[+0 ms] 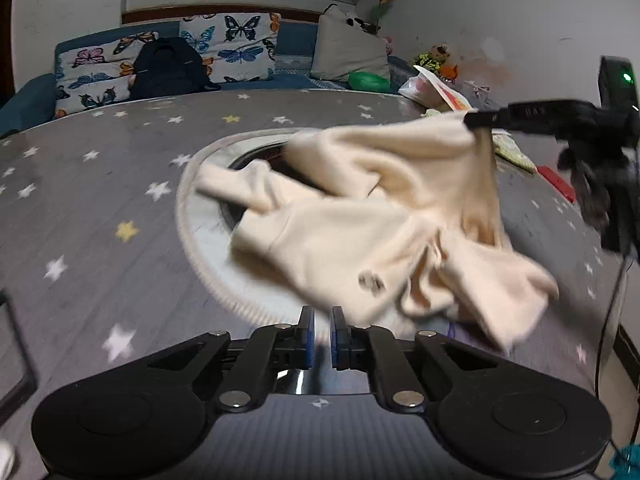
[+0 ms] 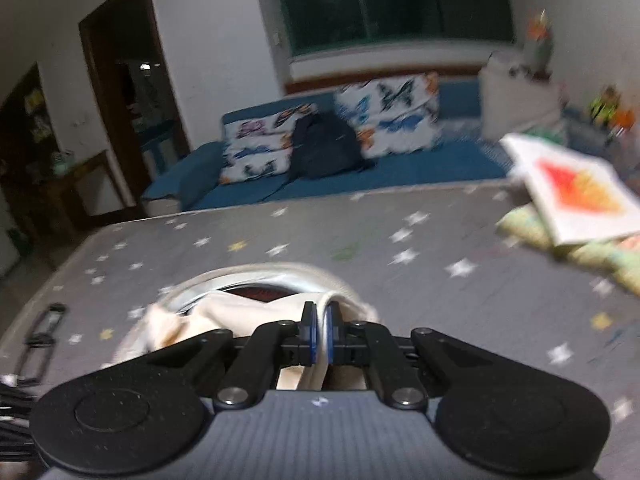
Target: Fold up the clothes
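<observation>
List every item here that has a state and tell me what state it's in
Cream garment: crumpled, lifted by one edge, rest draped over the basket.
Right gripper: shut on the garment's edge.
Left gripper: narrowly open, holding nothing.
Round basket: partly covered by the garment.
Black backpack: upright against the butterfly cushions.

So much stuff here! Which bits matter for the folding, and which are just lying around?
For the job:
- cream garment
- right gripper, clamped on it
- left gripper, holding nothing
- star-print table

Lying about:
- black backpack
- butterfly cushions
- paper bag
- green ball
</observation>
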